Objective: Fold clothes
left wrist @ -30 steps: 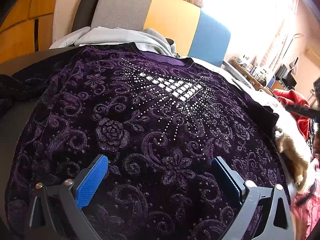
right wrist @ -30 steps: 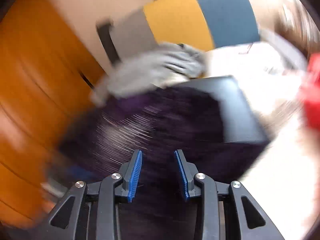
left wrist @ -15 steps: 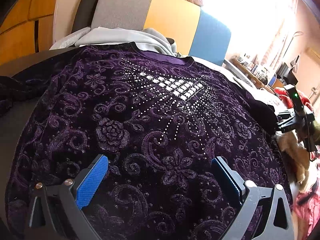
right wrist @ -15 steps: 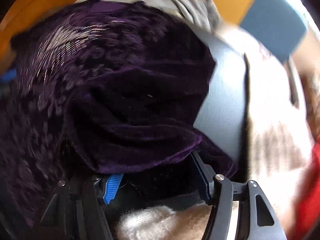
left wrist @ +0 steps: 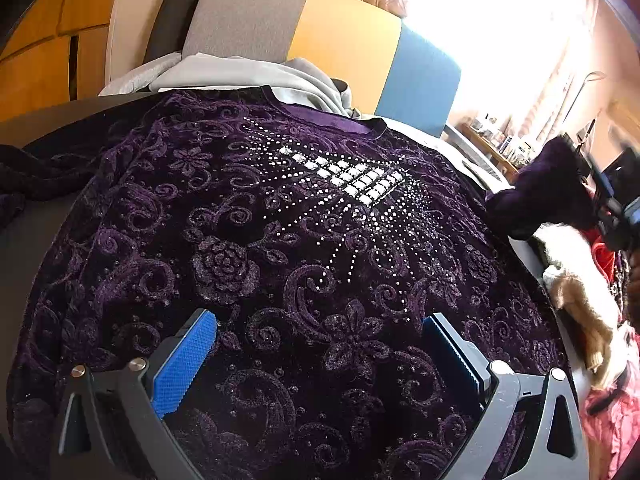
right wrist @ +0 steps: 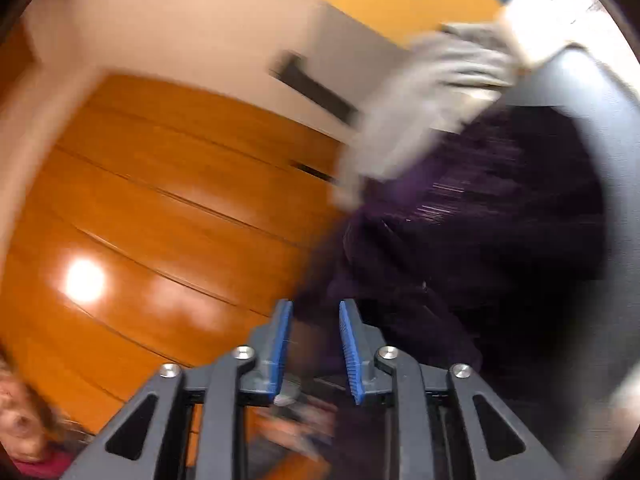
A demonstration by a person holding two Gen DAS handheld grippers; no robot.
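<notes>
Sunlit window (left wrist: 480, 20), wooden wardrobe (right wrist: 160, 220)

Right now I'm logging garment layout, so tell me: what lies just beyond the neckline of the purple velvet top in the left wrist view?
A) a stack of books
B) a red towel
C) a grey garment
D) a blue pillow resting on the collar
C: a crumpled grey garment lies just past the collar of the purple velvet top, in front of the grey, yellow and blue headboard.

A dark board (left wrist: 36, 248) carries the purple top (left wrist: 280, 264), spread flat. Grey clothes (left wrist: 256, 76) lie at twelve o'clock. Cream knitwear (left wrist: 576, 280) sits at three.
</notes>
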